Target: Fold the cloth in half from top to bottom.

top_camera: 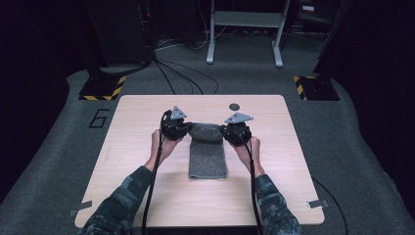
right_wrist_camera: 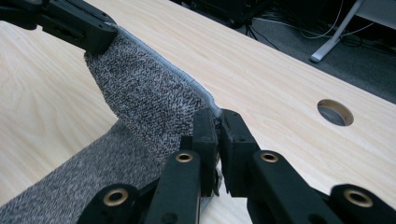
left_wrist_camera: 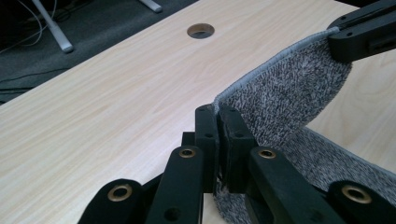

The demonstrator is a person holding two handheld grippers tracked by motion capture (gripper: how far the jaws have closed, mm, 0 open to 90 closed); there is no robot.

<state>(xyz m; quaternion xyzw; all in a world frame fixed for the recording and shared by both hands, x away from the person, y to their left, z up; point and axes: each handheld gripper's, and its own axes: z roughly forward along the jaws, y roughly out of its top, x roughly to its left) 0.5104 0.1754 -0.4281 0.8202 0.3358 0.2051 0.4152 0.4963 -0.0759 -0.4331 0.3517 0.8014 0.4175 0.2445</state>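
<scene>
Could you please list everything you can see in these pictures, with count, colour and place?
towel: one, speckled grey, middle of the table, its far edge lifted and held at both corners.
table: one, light wood, centre of the floor.
cable hole: one, dark and round, in the tabletop near its far edge.
floor markers: two, black with yellow stripes, on the grey carpet beyond the table's far corners.
metal stand: one, pale grey, behind the table.
left gripper: one, black, jaws shut on the towel's corner.
right gripper: one, black, jaws shut on the other corner.
forearms: two, camouflage sleeves, from the bottom edge.
</scene>
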